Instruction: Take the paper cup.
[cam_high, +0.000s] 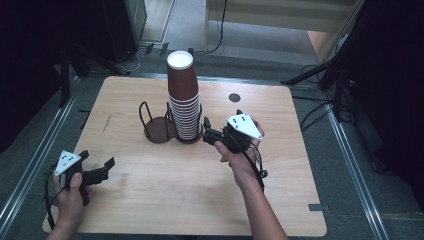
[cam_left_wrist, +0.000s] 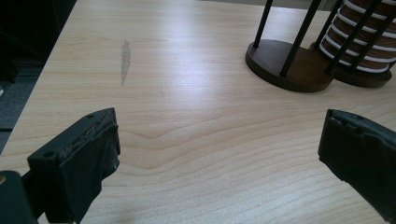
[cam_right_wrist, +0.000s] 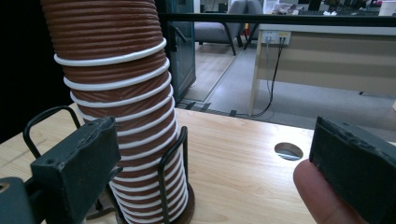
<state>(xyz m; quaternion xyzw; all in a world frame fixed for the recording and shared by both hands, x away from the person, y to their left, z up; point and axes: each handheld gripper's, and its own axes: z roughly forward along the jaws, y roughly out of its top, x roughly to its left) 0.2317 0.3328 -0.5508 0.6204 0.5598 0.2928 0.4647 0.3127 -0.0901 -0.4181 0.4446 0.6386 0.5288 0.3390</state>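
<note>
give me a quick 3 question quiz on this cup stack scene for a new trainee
1. True or false: the right tool is shut on the cup stack.
2. Which tool is nearer the cup holder? A) left tool B) right tool
3. Fill in: the stack sits in one ring of the holder; the other ring is ____.

Key:
1. False. Its jaws are open and beside the stack, not gripping it.
2. B. The left tool hangs open near the table's front left corner.
3. Empty.
</note>
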